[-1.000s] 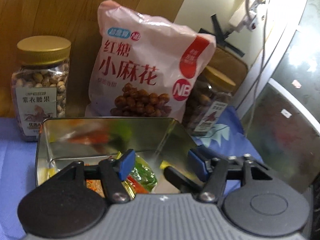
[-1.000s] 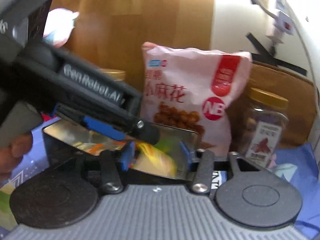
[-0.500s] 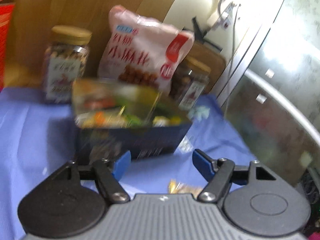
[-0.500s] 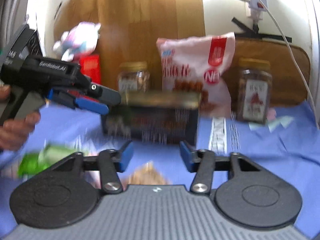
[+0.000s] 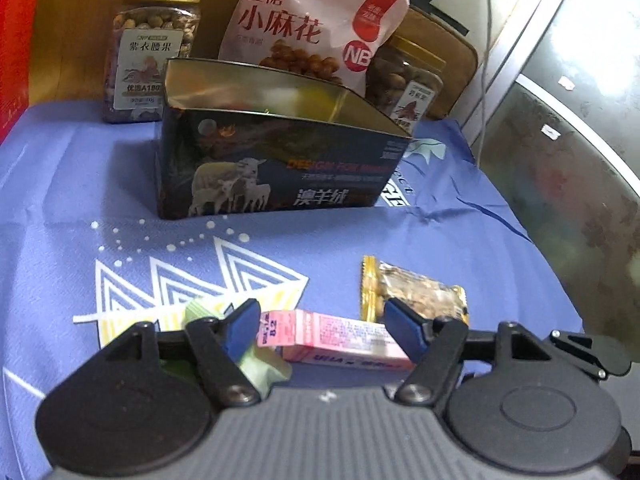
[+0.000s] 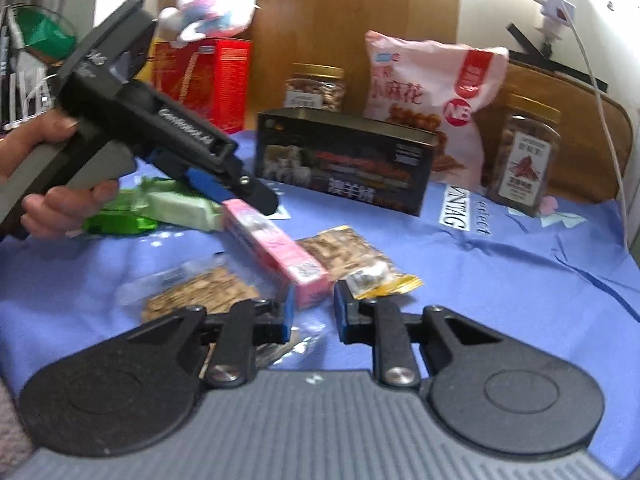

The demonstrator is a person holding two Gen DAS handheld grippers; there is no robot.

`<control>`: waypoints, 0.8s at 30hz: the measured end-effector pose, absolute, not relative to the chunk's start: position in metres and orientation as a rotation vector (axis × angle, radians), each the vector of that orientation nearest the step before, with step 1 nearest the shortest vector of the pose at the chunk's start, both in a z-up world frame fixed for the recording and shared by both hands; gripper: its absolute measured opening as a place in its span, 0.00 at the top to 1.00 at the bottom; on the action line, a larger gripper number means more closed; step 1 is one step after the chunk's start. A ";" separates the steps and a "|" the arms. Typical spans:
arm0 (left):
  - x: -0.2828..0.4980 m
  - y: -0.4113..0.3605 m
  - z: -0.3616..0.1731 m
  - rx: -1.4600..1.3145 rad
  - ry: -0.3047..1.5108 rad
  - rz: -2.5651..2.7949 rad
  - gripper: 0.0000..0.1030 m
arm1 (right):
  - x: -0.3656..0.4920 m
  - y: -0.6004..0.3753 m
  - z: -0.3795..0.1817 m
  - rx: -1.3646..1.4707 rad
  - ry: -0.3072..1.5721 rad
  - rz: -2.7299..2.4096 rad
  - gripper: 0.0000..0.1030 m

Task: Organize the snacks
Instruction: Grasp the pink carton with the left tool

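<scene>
The left claw (image 5: 318, 330) hangs wide open over the blue-clothed worktop (image 5: 440, 220), the pink box (image 5: 332, 338) lying flat between its blue fingers, just at 12 o'clock; whether they touch it is unclear. A green packet (image 5: 256, 364) sits partly hidden under the left finger, a gold-edged snack pack (image 5: 416, 292) at 1 o'clock. The right claw (image 6: 312, 312) gapes empty, the pink box's near end at its 12 o'clock, a clear cracker pack (image 6: 200, 292) partly cut off at 10. The dark tin (image 6: 344, 160) stands well beyond; its contents are hidden.
</scene>
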State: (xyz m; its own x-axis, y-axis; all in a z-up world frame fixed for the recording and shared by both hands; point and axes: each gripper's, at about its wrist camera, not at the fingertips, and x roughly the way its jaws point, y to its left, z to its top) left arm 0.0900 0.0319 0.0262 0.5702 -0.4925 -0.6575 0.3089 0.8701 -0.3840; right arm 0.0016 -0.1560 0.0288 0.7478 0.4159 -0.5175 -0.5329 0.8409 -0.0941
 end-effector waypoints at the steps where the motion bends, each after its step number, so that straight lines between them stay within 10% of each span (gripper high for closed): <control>1: 0.088 0.033 0.027 -0.240 0.840 -0.479 0.33 | 0.000 -0.156 0.029 -0.241 0.508 0.540 0.76; 24: 0.098 0.025 0.036 -0.340 0.871 -0.546 0.33 | 0.029 -0.175 0.014 -0.200 0.560 0.461 0.65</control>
State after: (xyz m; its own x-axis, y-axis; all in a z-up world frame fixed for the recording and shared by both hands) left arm 0.0975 0.0246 0.0364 0.5214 -0.5792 -0.6266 0.3110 0.8128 -0.4926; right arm 0.0286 -0.1746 0.0136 0.7492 0.3653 -0.5525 -0.4723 0.8795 -0.0590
